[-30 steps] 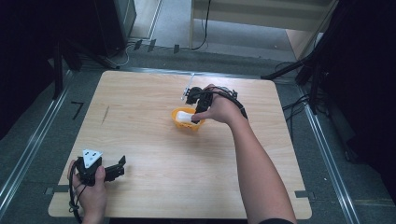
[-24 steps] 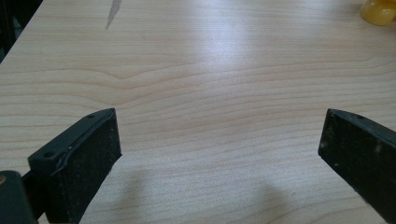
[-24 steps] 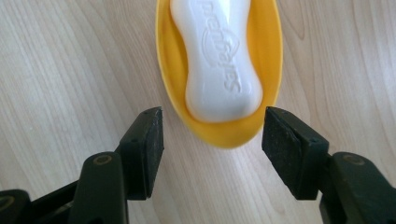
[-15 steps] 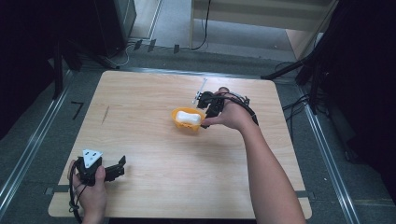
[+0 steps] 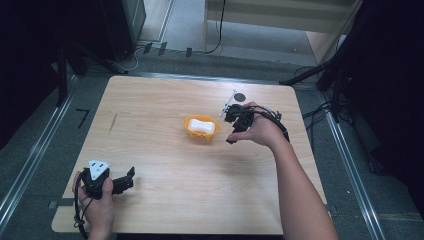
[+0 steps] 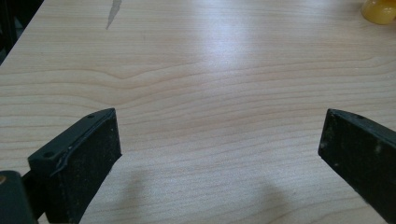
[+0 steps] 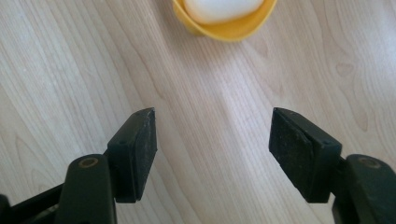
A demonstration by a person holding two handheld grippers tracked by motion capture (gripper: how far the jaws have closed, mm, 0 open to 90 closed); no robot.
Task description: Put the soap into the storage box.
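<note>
Right gripper (image 5: 231, 131), centre right in the high view, has just been opening; I see nothing between its jaws. Beside it the yellow bowl (image 5: 200, 134) holds a white block (image 5: 202, 126). Left gripper (image 5: 125, 181), lower left, gapes over the pale wooden table (image 5: 165, 200); grey floor (image 5: 40, 165) surrounds.

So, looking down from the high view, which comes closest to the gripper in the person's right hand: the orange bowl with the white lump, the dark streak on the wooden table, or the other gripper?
From the right gripper:
1. Orange bowl holding a white lump, just to its left, mid-table.
2. Dark streak in the wood, far left side.
3. Left gripper, near left corner.
The last two are nearly level.
</note>
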